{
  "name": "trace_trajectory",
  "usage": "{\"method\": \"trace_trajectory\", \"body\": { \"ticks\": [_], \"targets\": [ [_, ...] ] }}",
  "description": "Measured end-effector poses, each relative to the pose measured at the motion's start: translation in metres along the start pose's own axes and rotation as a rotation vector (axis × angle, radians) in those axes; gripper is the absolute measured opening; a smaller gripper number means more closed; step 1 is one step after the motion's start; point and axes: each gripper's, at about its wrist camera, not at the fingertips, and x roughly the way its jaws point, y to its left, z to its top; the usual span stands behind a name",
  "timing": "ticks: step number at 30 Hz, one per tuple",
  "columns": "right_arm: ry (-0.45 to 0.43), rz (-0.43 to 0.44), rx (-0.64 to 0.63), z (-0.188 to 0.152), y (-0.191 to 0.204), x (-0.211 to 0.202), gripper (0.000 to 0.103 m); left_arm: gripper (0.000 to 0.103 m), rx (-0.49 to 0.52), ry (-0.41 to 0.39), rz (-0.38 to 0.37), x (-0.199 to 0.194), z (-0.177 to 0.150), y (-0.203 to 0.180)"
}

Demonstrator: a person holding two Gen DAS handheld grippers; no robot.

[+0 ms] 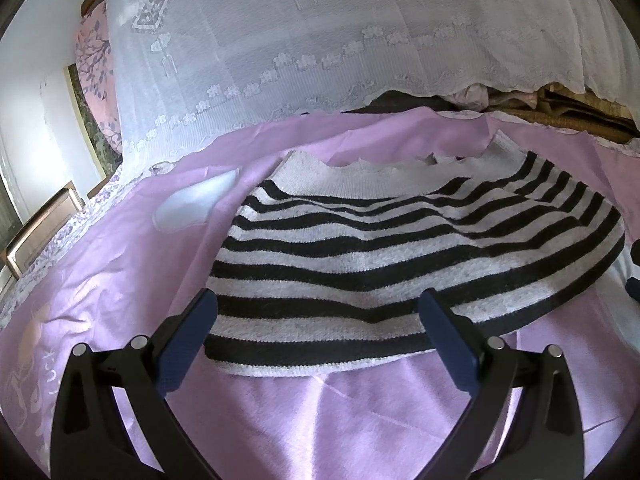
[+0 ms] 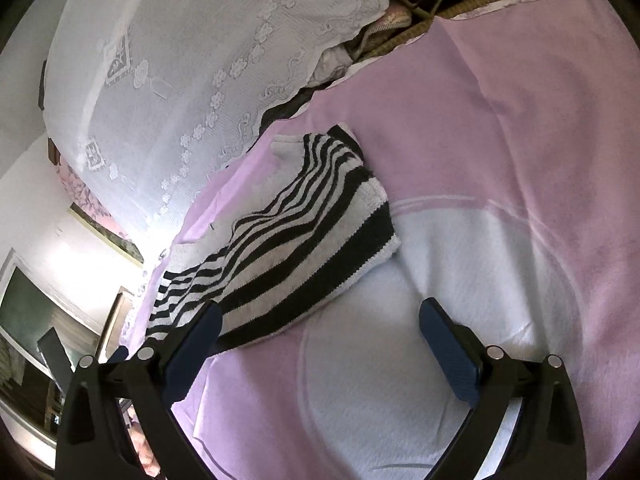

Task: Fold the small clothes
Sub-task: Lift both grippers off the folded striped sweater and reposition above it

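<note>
Striped black and white, one knit top (image 1: 384, 248) lies flat on the pink sheet (image 1: 320, 420) of a bed, its stripes and long axis running crosswise to the left claw (image 1: 318, 320). That claw hangs wide open and empty just short of the top's near hem, the hem lying straight ahead between the two blue pads (image 1: 188, 344). In the right wrist view the same top (image 2: 296, 248) sits ahead and to the left of the right claw (image 2: 322, 326), which is also spread open and holds nothing; its left pad (image 2: 196, 348) is at the top's near edge, while the rest of the claw faces a pale printed patch of sheet (image 2: 460, 280). The left claw looks the better placed: it needs only to go forward and close on the hem, whereas the right must swing left first. Beyond the top hangs a white lace curtain (image 1: 320, 40). Count: one top, two claws, one sheet, one curtain.
</note>
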Motion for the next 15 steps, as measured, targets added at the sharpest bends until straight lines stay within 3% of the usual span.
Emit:
{"method": "trace_trajectory", "body": {
  "ticks": [9, 12, 15],
  "targets": [
    [0.024, 0.041, 0.038, 0.010, -0.008, 0.004, 0.100, 0.098, -0.034, 0.054, -0.057, 0.019, 0.003, -0.002],
    [-0.047, 0.068, 0.041, 0.006, -0.010, -0.002, 0.100, 0.098, -0.013, 0.060, -0.044, 0.026, 0.005, -0.010],
    [-0.064, 0.104, 0.098, 0.010, -0.016, -0.004, 0.100, 0.098, -0.025, 0.081, -0.052, 0.033, 0.007, -0.011]
  ]
}}
